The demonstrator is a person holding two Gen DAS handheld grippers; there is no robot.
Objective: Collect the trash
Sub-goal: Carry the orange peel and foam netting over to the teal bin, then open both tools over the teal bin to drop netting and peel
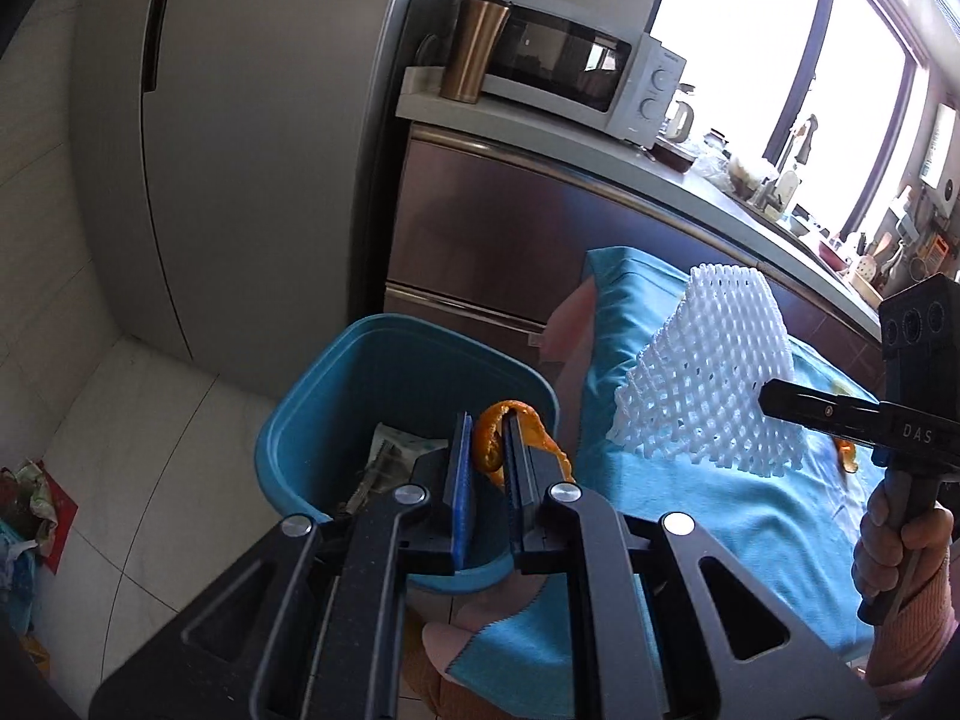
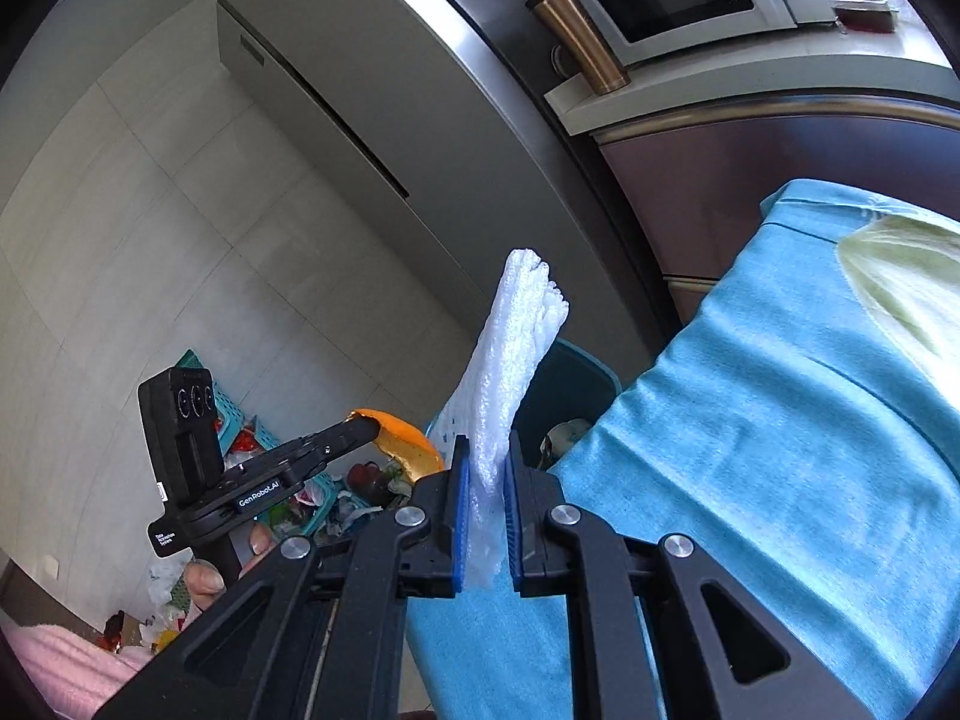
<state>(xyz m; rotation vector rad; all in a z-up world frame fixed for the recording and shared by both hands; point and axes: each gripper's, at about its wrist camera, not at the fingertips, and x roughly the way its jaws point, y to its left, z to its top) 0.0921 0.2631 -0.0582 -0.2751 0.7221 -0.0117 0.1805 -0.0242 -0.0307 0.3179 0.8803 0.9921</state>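
Orange peel (image 1: pixel 489 438) hanging directly over bin (image 1: pixel 336 384), left gripper (image 1: pixel 486 450) pinching it; right gripper (image 2: pixel 486 480) clamping foam net (image 2: pixel 510 336), sitting beside bin over table edge.

My left claw (image 1: pixel 487 441) hides the middle of the orange peel (image 1: pixel 522 426). It also covers part of the paper (image 1: pixel 390 456) down in the blue bin (image 1: pixel 336 420) right behind it. In the right view, my right claw (image 2: pixel 486 468) hides the bottom of the white foam net (image 2: pixel 510 348). A pale green thing (image 2: pixel 900 276) far to its right gets cut off by the edge.
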